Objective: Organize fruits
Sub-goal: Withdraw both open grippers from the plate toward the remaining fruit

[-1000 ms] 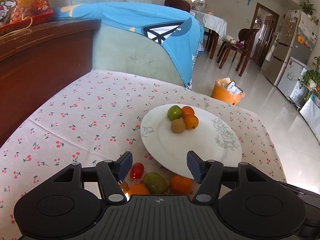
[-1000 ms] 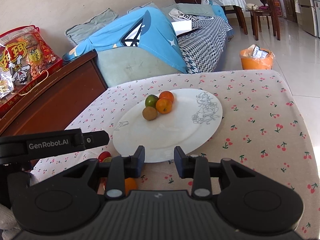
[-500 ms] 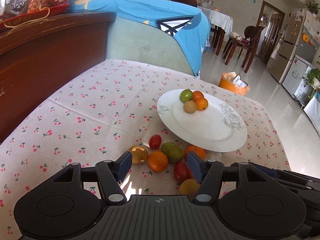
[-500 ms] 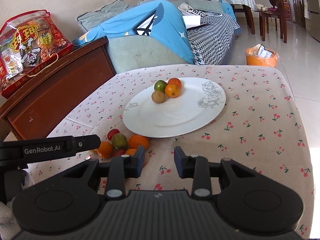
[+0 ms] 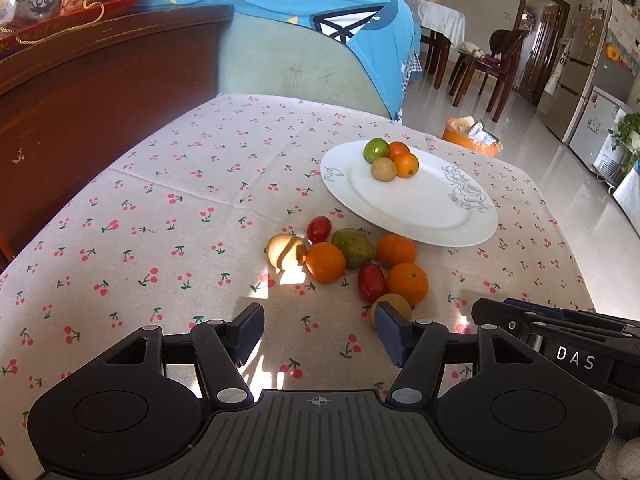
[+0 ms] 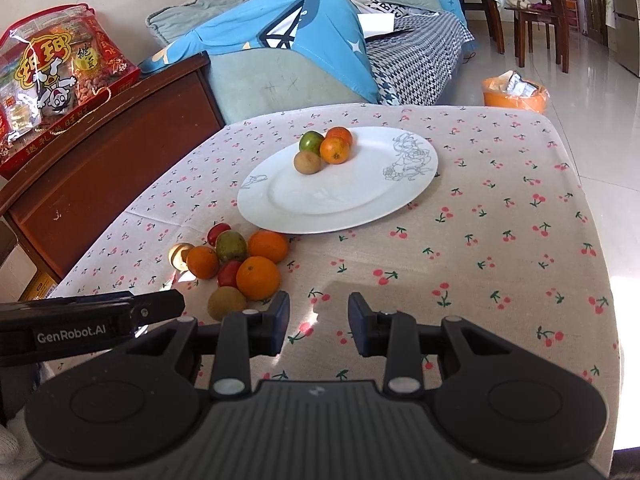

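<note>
A white plate (image 5: 404, 208) (image 6: 340, 196) on the cherry-print cloth holds a green fruit (image 5: 376, 150), two oranges and a brown kiwi (image 5: 384, 169) at its far edge. Near the plate lies a loose pile of fruit (image 5: 352, 264) (image 6: 236, 264): oranges, red tomatoes, a green mango, brown and yellowish fruits. My left gripper (image 5: 320, 334) is open and empty, just short of the pile. My right gripper (image 6: 319, 322) is open and empty, to the right of the pile.
A dark wooden cabinet (image 6: 100, 148) with a red snack bag (image 6: 52, 80) borders the table on the left. A sofa with a blue cloth (image 6: 280, 52) stands behind it. An orange bin (image 6: 514, 94) sits on the floor beyond the far edge.
Both grippers have pulled back from the plate, so the fruit pile has come fully into view in front of them. Both stayed open. The fruit has not moved.
</note>
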